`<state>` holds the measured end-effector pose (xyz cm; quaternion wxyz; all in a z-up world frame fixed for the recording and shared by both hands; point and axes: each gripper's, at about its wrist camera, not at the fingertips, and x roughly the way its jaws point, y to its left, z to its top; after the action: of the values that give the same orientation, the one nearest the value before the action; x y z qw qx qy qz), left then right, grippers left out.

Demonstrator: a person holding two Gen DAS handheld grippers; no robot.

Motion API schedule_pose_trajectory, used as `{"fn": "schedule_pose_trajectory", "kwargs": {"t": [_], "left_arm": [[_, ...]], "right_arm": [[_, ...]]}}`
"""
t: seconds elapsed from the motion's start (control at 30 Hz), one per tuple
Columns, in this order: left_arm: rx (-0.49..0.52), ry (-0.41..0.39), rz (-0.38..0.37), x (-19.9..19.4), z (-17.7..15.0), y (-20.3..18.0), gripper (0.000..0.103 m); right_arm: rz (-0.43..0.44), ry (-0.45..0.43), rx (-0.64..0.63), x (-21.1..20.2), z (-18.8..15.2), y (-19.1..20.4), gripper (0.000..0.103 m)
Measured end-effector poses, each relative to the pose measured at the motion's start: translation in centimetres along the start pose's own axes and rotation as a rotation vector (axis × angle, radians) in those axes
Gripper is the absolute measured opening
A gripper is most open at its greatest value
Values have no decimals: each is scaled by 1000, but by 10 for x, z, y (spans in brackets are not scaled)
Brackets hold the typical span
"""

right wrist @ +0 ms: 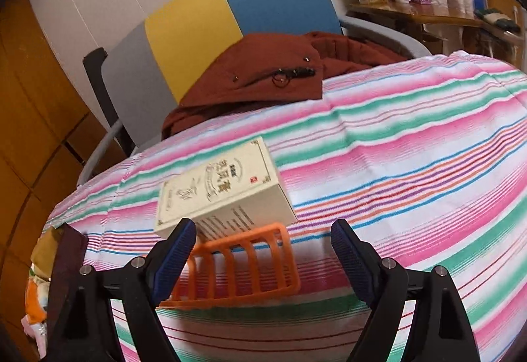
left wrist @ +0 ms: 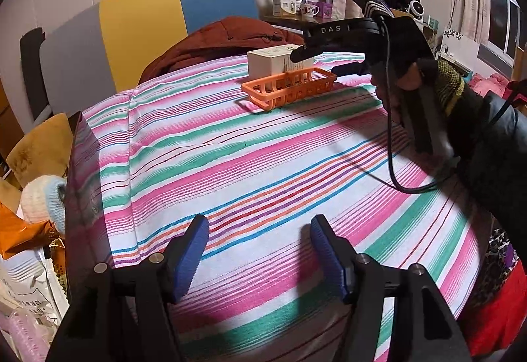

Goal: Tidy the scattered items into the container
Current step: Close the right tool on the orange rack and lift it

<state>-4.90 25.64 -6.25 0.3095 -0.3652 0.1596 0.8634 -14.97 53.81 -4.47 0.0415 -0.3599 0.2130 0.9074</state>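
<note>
Seen from the left wrist, the orange basket (left wrist: 289, 88) sits toward the far side of the striped cloth (left wrist: 263, 164), and every other place is best told from it. A cream box (left wrist: 275, 62) rests with one end inside the basket's far-left part, standing well above the rim. The right gripper (left wrist: 316, 60) hangs over the basket's right end, one finger above the box and one low behind the rim; whether they touch the box cannot be told from here. The left gripper (left wrist: 260, 258) hovers well on the near side of the basket, fingers released and apart, only bare cloth between them. A rust-coloured jacket (left wrist: 227, 39) lies beyond the basket, against a chair. From the right wrist, the basket (right wrist: 237, 266) lies just ahead of the right gripper (right wrist: 263, 258), whose blue pads (right wrist: 174, 260) stand wide apart and released, clamping nothing. The box (right wrist: 220, 187) leans on the basket's far rim, tilted, its near end overlapping the rim, so it looks only part seated. To finish this step well, I judge the box should be nudged down flat within the walls, gently, since the light basket may slide on the cloth; the left gripper could steady the near rim.
</note>
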Motion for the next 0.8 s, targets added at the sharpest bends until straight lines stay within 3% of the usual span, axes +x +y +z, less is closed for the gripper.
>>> {"fn": "schedule_pose_trajectory", "kwargs": {"t": [0.4, 0.63, 0.8], "left_arm": [[-2, 7, -8, -2, 0, -3, 65], [-9, 18, -29, -5, -1, -4, 65], [-40, 35, -64, -11, 4, 2, 65]], "right_arm": [[234, 157, -149, -13, -30, 38, 85], [127, 127, -425, -27, -39, 65, 86], [103, 192, -621, -7, -34, 85, 94]]}}
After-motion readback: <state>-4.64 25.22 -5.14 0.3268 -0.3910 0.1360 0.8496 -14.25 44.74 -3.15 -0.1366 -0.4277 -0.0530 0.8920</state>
